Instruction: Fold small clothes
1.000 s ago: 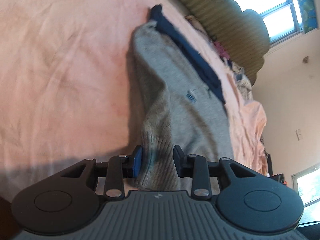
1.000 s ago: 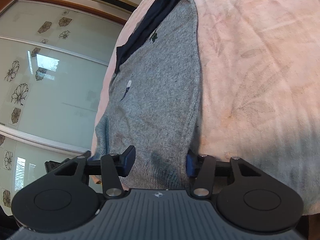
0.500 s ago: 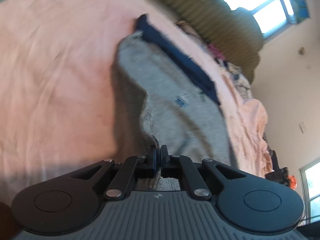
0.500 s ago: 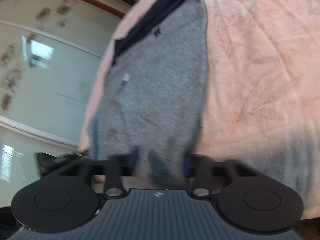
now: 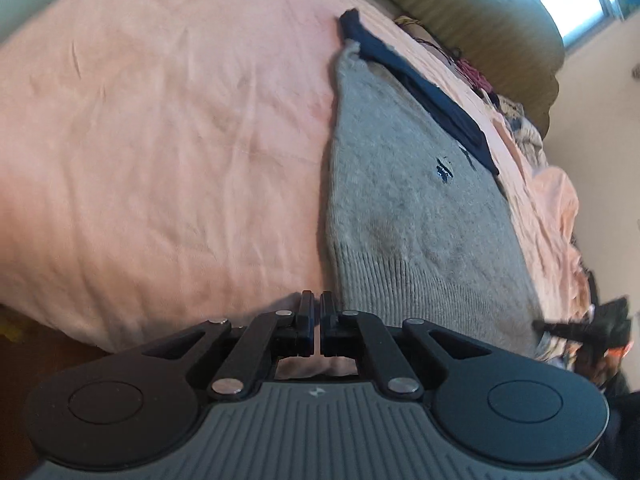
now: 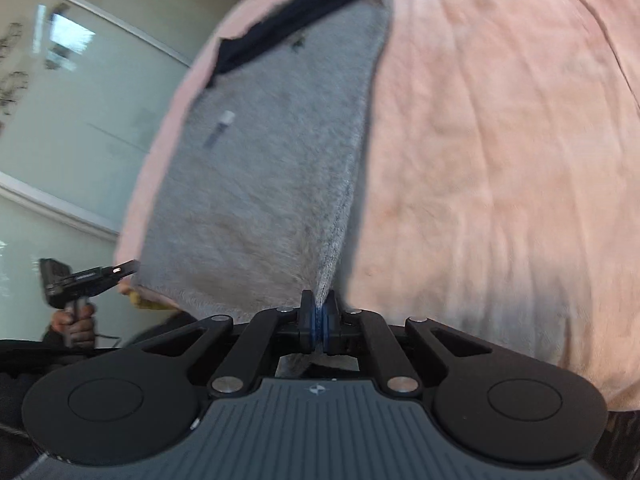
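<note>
**Both claws closed at the hem, but only the right grip is certain**

A second ago both claws were spread at the near edge of the grey knitted sweater (image 5: 400, 200), each with a bit of hem between its open pads. Both have since closed.

The right gripper (image 6: 319, 320) is pinching the sweater. In its own camera the grey knit runs straight down into the pads, and the edge rises toward them in a tight ridge. I read that as the corner already coming up off the wrinkled pink bedsheet (image 5: 160, 140).

The left gripper (image 5: 316, 320) is pressed together too, but I trust it less. Half a second ago grey cloth sat at its pads. Now its own camera shows only a thin bare slit between them, with the ribbed hem (image 5: 420, 280) just beside the right-hand pad and pink sheet below. In the right wrist view its tip meets the far hem corner, so it may hold a sliver of edge. I cannot tell whether it does.

The sweater lies lengthwise on the bed, running away from me. Its hem is nearest and a strip of dark navy cloth (image 5: 432, 100) lies along its far end.

My judgement is that the fold has only just begun, with the hem taken to be carried toward the far end. If the left corner is loose, one side will trail, so I would check that grip first.
</note>
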Motion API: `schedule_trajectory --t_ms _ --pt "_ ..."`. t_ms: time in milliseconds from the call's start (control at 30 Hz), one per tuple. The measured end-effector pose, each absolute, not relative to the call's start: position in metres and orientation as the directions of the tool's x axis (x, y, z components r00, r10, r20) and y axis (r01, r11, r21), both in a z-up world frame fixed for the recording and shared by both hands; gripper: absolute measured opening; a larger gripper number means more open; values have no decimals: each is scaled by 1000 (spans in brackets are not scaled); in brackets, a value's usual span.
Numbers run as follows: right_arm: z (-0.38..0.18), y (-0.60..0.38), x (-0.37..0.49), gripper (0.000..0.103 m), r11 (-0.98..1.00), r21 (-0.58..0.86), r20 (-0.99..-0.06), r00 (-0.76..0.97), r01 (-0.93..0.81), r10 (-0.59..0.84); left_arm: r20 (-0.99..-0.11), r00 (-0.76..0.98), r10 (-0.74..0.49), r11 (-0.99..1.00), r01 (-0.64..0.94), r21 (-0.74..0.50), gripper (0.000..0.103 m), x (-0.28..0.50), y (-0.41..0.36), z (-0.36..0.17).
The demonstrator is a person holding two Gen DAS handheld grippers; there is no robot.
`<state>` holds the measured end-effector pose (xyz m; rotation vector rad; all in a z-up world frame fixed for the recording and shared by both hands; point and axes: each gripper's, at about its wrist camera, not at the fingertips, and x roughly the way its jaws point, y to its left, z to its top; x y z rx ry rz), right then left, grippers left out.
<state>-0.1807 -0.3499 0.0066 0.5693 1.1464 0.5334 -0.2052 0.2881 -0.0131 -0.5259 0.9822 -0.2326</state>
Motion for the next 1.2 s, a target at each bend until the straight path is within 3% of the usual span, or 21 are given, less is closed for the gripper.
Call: schedule_trajectory --t_ms 67,100,133,200,267,333,400,533,567,600,633,667,733,967,1200 --pt "22 -355 -176 16 771 632 -692 392 -77 607 -704 597 -385 887 28 -461 2 -203 291 18" --pt "33 -359 -172 34 804 591 -708 438 -62 554 -690 646 -326 919 46 -391 3 -198 287 35" --pt "45 -361 -169 60 832 552 -706 500 -53 501 -667 693 -275 942 55 -331 4 -187 279 49" --pt "66 -356 -158 75 863 499 -651 624 -76 431 -608 758 -236 954 62 -294 9 -153 254 64" --pt "74 -341 -134 75 847 523 -572 698 -93 430 -574 790 -214 948 27 -317 26 -109 220 61" --pt "71 -313 -104 85 822 557 -511 734 -114 448 -563 797 -218 938 12 -347 65 -61 180 46" --pt "61 -276 -63 92 833 539 -507 741 -124 439 -571 787 -235 935 22 -354 68 -19 140 25" --pt "33 -198 10 94 976 198 -596 780 -91 194 -679 718 -153 979 19 -202 70 31 85 -23" --pt "20 -185 23 94 990 123 -630 765 -75 136 -638 762 -111 993 54 -109 74 26 77 -29" --pt "6 -177 32 95 995 75 -668 737 -67 100 -633 771 -65 997 75 -11 89 23 68 -37" --pt "-6 -170 36 102 997 24 -683 727 -70 67 -641 766 -54 996 87 20 92 21 65 -38" --pt "-10 -165 31 103 997 -17 -651 757 -75 46 -644 762 -70 996 92 -1 95 19 67 -38" --pt "-9 -170 29 103 998 22 -662 747 -57 57 -650 754 -89 995 98 -23 103 16 72 -38" --pt "-9 -170 -16 103 998 10 -662 748 -66 57 -669 743 -13 999 39 24 103 -1 65 -37" --pt "-9 -165 -52 103 999 9 -655 754 -48 42 -665 746 -30 999 44 4 103 -19 69 -36"
